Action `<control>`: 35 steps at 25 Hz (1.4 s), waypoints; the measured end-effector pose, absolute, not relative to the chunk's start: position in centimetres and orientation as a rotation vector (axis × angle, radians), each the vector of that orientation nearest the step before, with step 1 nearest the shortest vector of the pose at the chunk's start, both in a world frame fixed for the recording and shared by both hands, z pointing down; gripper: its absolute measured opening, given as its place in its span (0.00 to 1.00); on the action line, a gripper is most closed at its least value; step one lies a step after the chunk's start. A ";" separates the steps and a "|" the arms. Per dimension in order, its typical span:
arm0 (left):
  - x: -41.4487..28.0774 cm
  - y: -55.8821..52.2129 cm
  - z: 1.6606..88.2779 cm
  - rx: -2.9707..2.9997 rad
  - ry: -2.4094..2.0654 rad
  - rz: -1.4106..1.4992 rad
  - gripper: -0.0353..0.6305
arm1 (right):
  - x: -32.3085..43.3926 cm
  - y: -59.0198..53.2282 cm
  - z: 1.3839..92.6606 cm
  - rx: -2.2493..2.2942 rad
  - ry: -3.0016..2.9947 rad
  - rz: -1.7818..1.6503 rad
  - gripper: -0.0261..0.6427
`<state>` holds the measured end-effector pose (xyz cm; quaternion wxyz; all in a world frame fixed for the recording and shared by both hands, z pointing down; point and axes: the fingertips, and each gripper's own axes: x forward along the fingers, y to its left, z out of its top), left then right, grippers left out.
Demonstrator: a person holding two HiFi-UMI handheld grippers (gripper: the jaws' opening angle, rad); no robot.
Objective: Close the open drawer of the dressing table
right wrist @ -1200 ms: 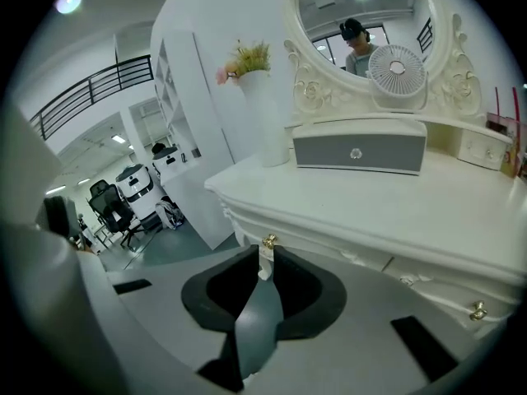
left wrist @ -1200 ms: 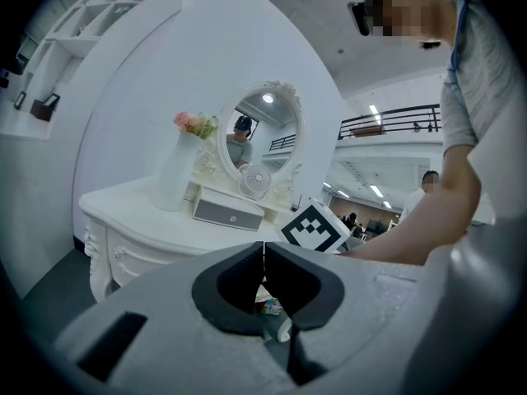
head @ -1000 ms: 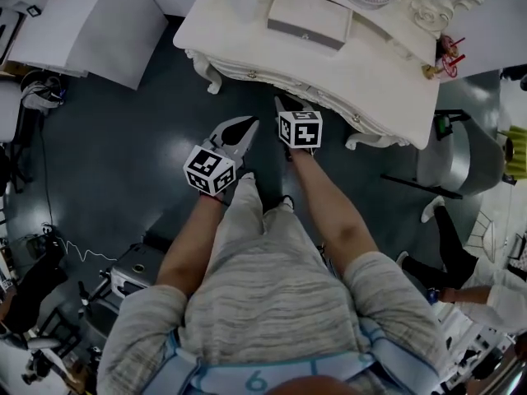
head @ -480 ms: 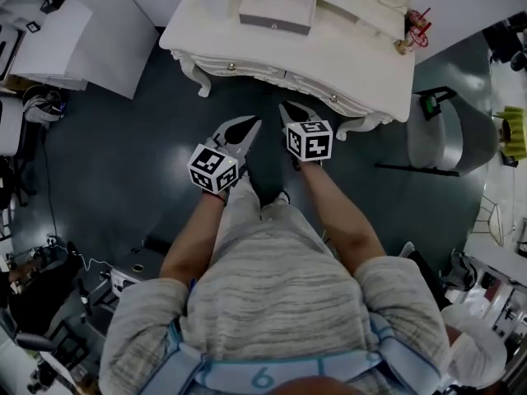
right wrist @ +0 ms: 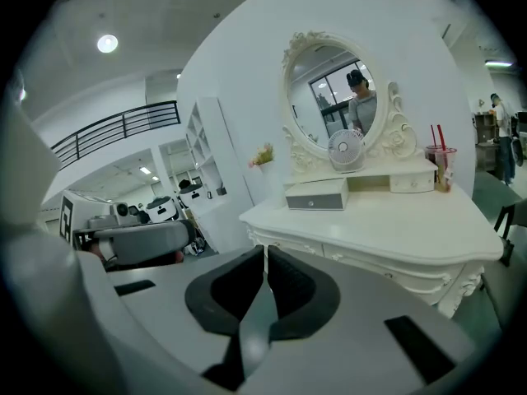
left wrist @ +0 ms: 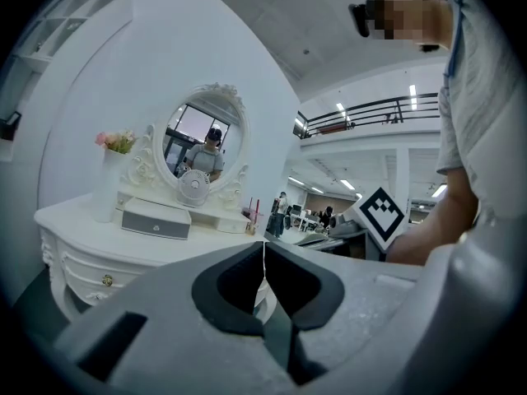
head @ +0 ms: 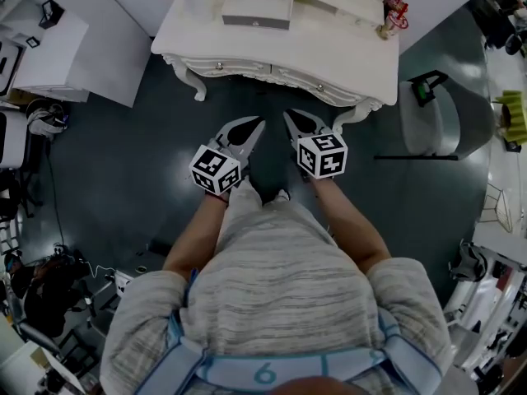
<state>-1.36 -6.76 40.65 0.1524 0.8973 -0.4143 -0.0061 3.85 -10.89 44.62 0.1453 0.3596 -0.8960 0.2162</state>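
The right gripper (right wrist: 265, 252) had its jaws pressed together with nothing between them. It pointed at the white table (right wrist: 387, 225), which stood apart beyond the tips. On the tabletop, a drawer (right wrist: 316, 194) with a grey front stuck out from the low shelf under the oval mirror (right wrist: 328, 89). A small fan (right wrist: 346, 150) stood before the mirror, with a cup (right wrist: 442, 168) of red straws to the right and flowers (right wrist: 263, 154) to the left. The left gripper (right wrist: 136, 241) showed at far left.

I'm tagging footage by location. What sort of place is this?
Probably a staged set in a large lab or workshop hall, not a home: an ornate white dressing table with its oval mirror stands on a bare dark floor, with a mezzanine railing and strip lights beyond.
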 end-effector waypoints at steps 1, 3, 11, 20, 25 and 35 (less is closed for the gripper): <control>-1.0 -6.5 40.3 2.580 -1.184 -0.021 0.08 | 4.3 -10.4 44.0 1.038 -2.593 0.621 0.07; -0.5 -6.0 39.6 2.593 -1.176 -0.029 0.08 | 5.3 -9.5 42.9 1.042 -2.618 0.625 0.07; 1.7 -4.3 37.3 2.647 -1.133 -0.040 0.08 | 8.8 -6.3 39.3 1.028 -2.687 0.576 0.07; 4.1 -2.7 36.8 2.695 -1.071 -0.008 0.08 | 13.1 -3.5 38.1 1.075 -2.709 0.597 0.06; 5.1 -2.5 36.3 2.717 -1.051 -0.003 0.08 | 14.2 -2.7 37.7 1.085 -2.708 0.581 0.05; 6.0 -1.6 35.8 2.735 -1.053 -0.010 0.08 | 16.0 -1.9 37.2 1.129 -2.717 0.586 0.05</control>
